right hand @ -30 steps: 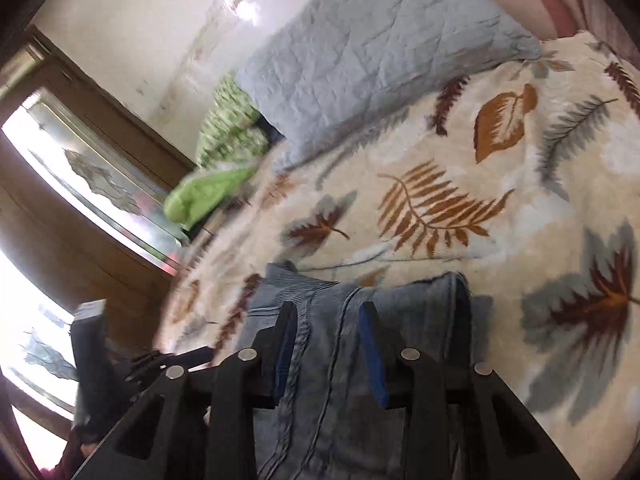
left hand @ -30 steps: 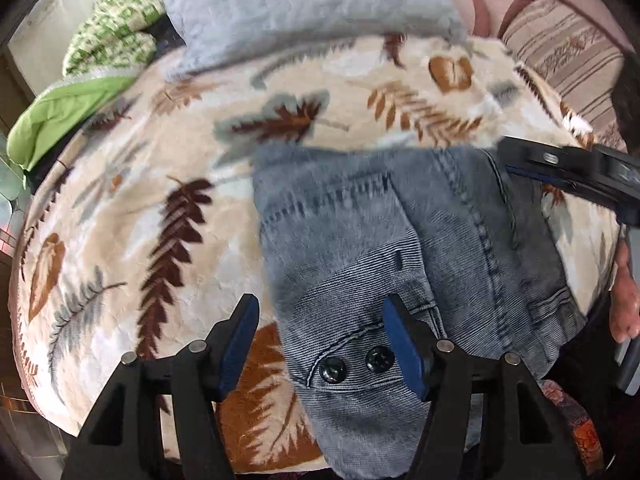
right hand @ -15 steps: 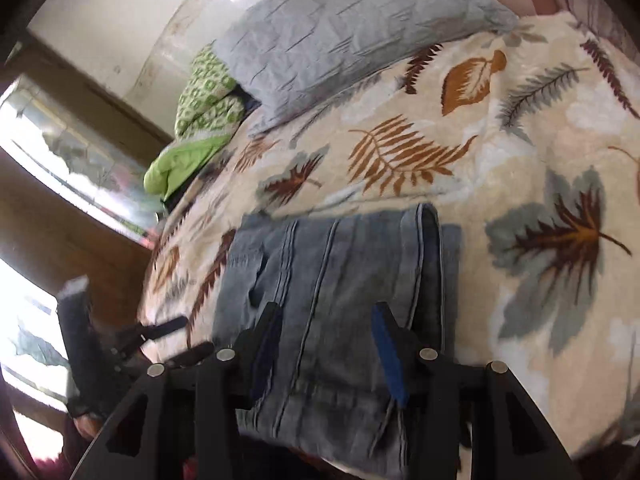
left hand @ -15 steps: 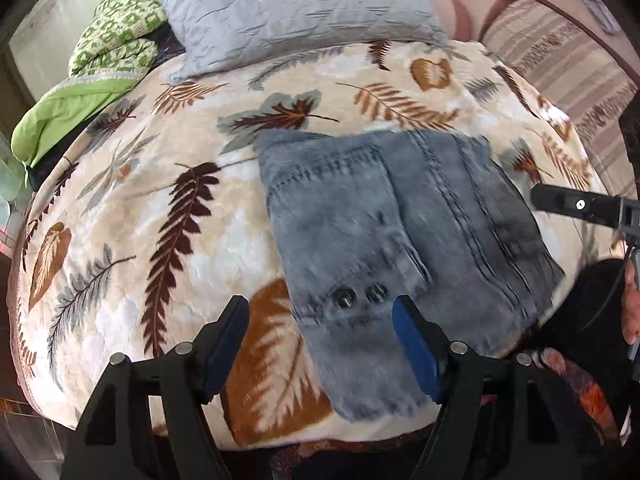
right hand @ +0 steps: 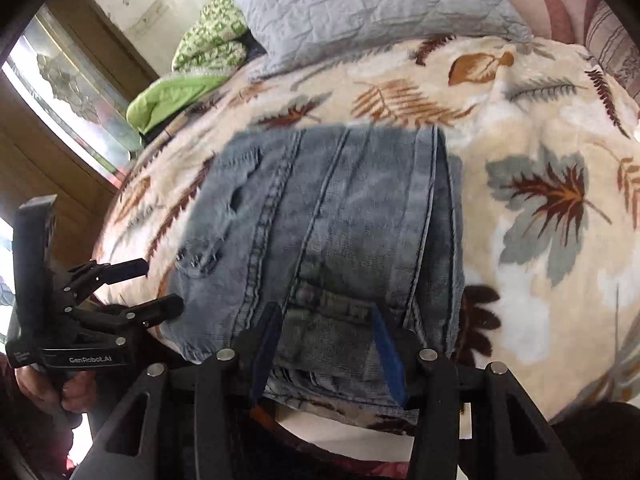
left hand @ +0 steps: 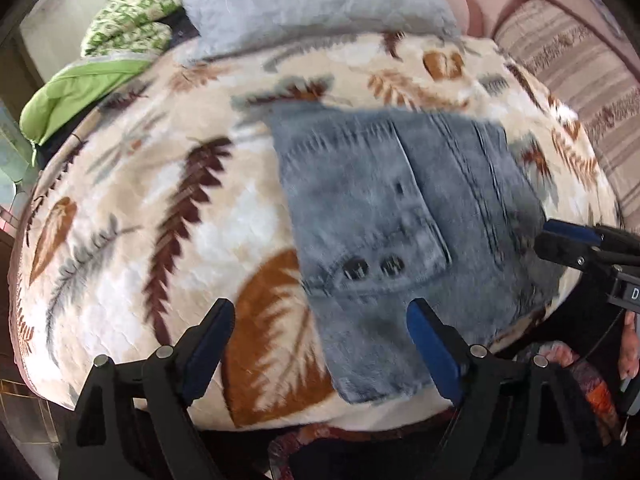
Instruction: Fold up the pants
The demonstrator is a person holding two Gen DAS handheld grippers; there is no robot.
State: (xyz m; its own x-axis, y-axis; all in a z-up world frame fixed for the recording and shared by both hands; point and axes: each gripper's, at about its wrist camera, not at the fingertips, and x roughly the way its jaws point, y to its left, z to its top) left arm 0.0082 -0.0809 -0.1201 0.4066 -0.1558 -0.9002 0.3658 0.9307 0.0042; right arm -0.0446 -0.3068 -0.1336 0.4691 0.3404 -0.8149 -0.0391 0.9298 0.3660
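Folded grey denim pants (left hand: 404, 216) are laid flat on the leaf-patterned blanket (left hand: 132, 216) of the bed, close to its near edge. The left gripper (left hand: 320, 344) is held above that edge with jaws spread wide and nothing between them. The right gripper (right hand: 326, 354) is seen with jaws parted over the waistband, apparently not touching. A grey pillow (right hand: 372, 8) is set at the far edge.

I read "GenRobot.AI" in white on left gripper (right hand: 136, 288) body, right wrist view. Lone "D" on right gripper (left hand: 568, 240) housing, rest cut off.
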